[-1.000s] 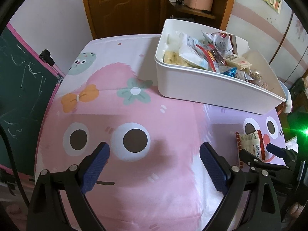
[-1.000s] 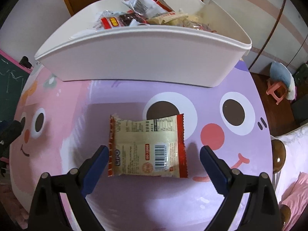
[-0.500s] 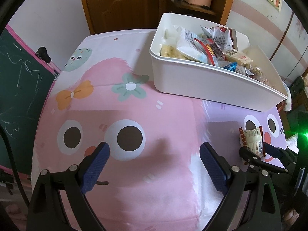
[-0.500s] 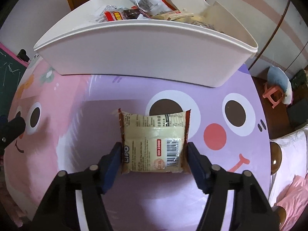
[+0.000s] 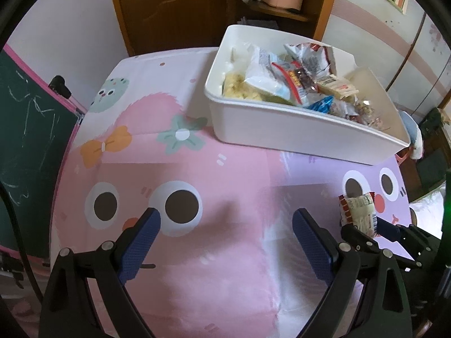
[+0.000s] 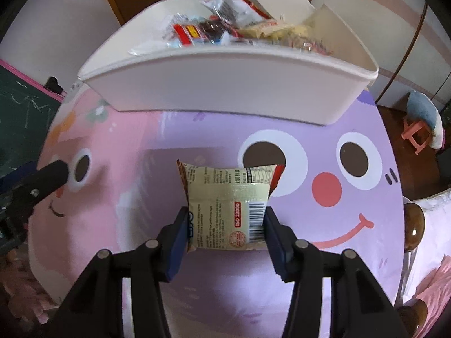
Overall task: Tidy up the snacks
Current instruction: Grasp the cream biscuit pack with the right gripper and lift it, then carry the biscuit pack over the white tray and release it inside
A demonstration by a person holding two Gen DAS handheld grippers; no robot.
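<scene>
A snack packet (image 6: 228, 211) is pinched between the pads of the right gripper (image 6: 225, 225), jaws just closed on it, above the cartoon tablecloth (image 6: 324, 253), presumably for transfer to the white bin (image 6: 225, 90) w/ other snacks. Left gripper (image 5: 225, 242) is held spread, empty. Left view alone shows the bin's interior; right view, the packet's barcode.

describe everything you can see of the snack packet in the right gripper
The snack packet is a small, puffy, cream-coloured foil pouch with red crimped ends, printed with small text, a barcode and a red label. The right gripper has just been closing, and its blue fingers now squeeze the packet's sides, bowing it. It sits over the purple cartoon tablecloth, in front of the white bin.
</scene>
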